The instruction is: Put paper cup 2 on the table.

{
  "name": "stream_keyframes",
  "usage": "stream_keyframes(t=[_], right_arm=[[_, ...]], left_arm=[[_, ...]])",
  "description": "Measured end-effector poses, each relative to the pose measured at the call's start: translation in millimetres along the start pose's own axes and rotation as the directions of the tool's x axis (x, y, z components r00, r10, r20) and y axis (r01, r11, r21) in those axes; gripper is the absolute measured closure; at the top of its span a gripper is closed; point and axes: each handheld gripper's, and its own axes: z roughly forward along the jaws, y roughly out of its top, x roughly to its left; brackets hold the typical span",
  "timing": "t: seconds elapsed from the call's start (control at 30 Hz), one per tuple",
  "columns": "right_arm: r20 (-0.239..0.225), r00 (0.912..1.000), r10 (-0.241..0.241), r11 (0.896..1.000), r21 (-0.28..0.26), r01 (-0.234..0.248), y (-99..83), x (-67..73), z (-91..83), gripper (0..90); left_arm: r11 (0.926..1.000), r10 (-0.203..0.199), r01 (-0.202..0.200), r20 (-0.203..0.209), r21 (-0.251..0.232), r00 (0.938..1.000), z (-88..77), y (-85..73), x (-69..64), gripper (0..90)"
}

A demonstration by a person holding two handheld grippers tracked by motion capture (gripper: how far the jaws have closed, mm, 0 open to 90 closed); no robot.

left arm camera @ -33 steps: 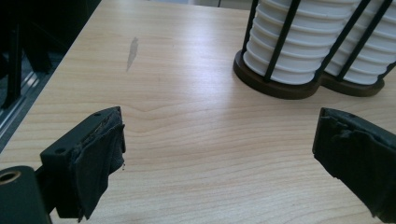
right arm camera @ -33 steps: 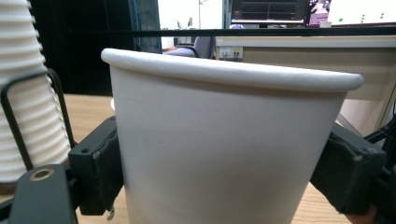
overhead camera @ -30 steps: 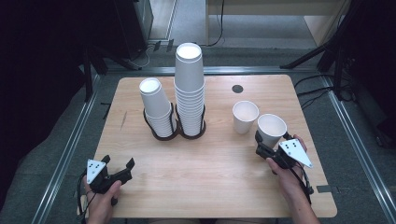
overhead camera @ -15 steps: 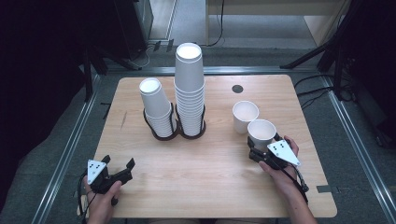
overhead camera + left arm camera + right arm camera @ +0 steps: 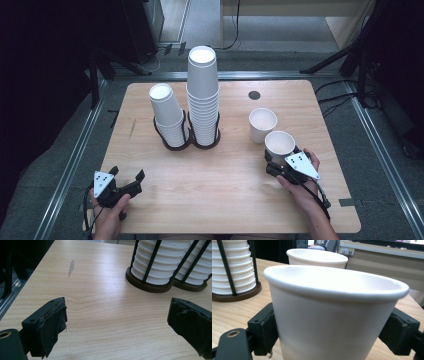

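A white paper cup (image 5: 280, 142) (image 5: 332, 302) stands upright on the wooden table (image 5: 220, 190) at the right, and my right gripper (image 5: 279, 159) (image 5: 332, 337) is shut on its lower wall. A second empty paper cup (image 5: 262, 122) (image 5: 317, 256) stands just behind it, apart from it. At the table's front left my left gripper (image 5: 127, 172) (image 5: 117, 315) rests open with nothing but bare wood between its jaws. A short stack of cups (image 5: 167, 112) and a tall stack (image 5: 203, 95) stand in a black wire holder (image 5: 175, 145) (image 5: 150, 286) near the middle.
A small black disc (image 5: 254, 95) sits in the tabletop behind the loose cups. The near cup stack (image 5: 160, 262) stands ahead and to the right of the left gripper. Metal floor rails (image 5: 75, 160) run along both sides of the table.
My right gripper has carried the paper cup a little to the left and nearer, closer to the second cup. The left gripper has stayed put.
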Motion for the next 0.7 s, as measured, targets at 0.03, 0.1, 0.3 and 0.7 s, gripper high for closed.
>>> stream_keyframes(t=[0.03,0.1,0.3,0.7], right_arm=[[-0.002,1.0000,0.004,1.000,0.006,-0.004,0.1,0.2,-1.5,14.3],[-0.013,0.9998,0.013,1.000,0.012,-0.013,-0.2,-0.1,-4.3,14.2],[-0.007,0.9982,0.060,0.997,0.054,-0.060,-1.3,-0.7,-13.0,14.0],[-0.002,0.9973,0.074,0.994,0.086,-0.073,-3.8,-0.5,-17.3,14.4]], left_arm=[[1.0000,-0.001,0.001,0.000,0.000,1.0000,0.0,0.0,0.1,2.7],[1.0000,0.000,0.000,0.000,0.000,1.0000,-0.1,0.0,0.1,2.7],[1.0000,0.000,0.000,0.005,0.002,1.0000,-0.5,0.1,0.2,2.7],[1.0000,0.002,-0.002,0.005,0.005,1.0000,-0.6,-0.1,-0.1,2.7]])
